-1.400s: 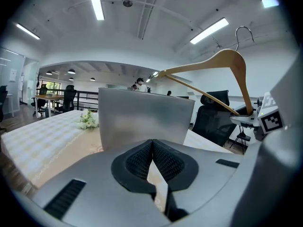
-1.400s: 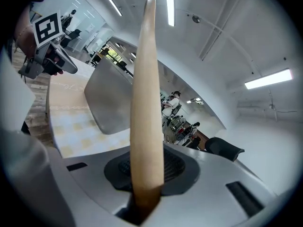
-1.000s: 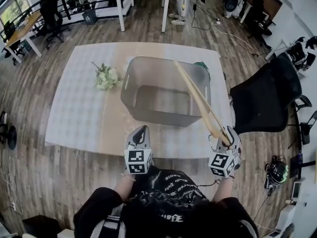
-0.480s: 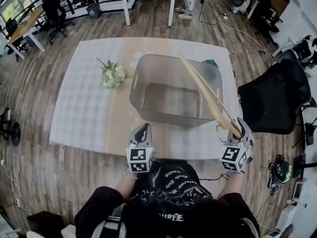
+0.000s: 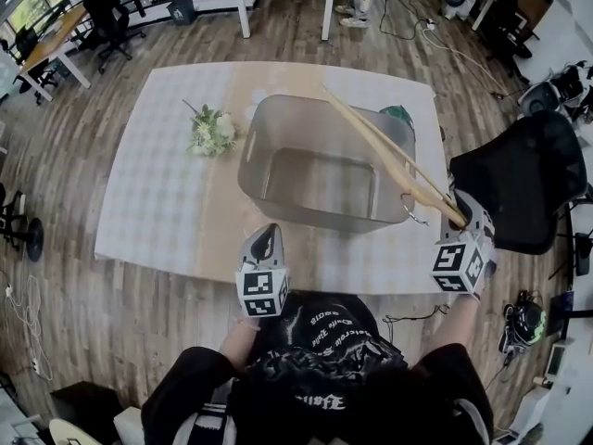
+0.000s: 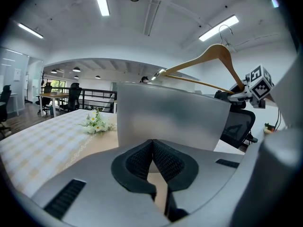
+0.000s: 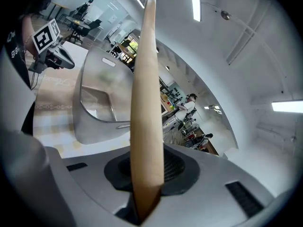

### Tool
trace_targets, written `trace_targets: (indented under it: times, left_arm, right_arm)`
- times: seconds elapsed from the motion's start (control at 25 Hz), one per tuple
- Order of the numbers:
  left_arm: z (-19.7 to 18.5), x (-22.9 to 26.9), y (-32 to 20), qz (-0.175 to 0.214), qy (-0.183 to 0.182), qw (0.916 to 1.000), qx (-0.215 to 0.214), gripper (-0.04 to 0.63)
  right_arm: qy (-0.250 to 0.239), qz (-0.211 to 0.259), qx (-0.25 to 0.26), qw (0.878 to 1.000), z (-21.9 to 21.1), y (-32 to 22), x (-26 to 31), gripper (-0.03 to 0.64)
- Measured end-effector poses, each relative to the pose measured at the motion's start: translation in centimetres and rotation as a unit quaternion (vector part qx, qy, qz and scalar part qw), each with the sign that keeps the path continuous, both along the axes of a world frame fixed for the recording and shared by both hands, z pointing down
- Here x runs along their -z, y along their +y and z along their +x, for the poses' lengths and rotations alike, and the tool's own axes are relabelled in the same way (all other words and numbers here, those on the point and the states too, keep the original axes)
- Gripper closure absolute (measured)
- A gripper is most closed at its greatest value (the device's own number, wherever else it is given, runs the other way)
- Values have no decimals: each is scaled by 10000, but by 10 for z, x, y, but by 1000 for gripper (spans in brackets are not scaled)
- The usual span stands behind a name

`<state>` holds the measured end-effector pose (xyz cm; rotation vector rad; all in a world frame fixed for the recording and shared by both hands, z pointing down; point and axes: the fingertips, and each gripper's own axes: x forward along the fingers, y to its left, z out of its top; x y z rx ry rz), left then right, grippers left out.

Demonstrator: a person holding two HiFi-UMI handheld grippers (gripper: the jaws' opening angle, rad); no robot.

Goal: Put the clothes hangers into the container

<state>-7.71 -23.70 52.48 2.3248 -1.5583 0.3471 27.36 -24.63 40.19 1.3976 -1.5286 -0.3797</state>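
Note:
A wooden clothes hanger (image 5: 384, 151) with a metal hook slants above the right side of the grey translucent container (image 5: 278, 123) on the table (image 5: 157, 202). My right gripper (image 5: 456, 217) is shut on one end of it, just off the container's near right corner. In the right gripper view the hanger (image 7: 147, 103) runs up from between the pads, with the container (image 7: 102, 103) to its left. My left gripper (image 5: 269, 239) hovers at the table's near edge in front of the container, shut (image 6: 152, 143) with nothing in it. From there I see the hanger (image 6: 208, 63) above the container (image 6: 170, 122).
A small bunch of white flowers (image 5: 208, 130) lies left of the container. Something green (image 5: 400, 114) sits behind its far right corner. A black office chair (image 5: 514, 188) stands close to the table's right edge. Desks and chairs ring the room.
My right gripper has moved right and upward with the hanger and rolled, so the hanger lies flatter across the container's right side. The left gripper has barely shifted.

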Motion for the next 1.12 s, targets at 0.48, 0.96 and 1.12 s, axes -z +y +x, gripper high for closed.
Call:
trace_targets:
  times: [0.48,0.96,1.12]
  left_arm:
    - [-19,-1,-2,13,-98,9995,315,575]
    - [-28,-8,-8,-97,-96,9984,548,575]
    - [-23,-10,-8,-191,-11,9984,530,575]
  right_arm:
    - [1218,-777,850,9859,-12,-68,15,546]
    - [1892,-1707,1572,9541,-41,-127,-11,546]
    - [1951,-1902,1715,9468,-53,-140,-24,546]
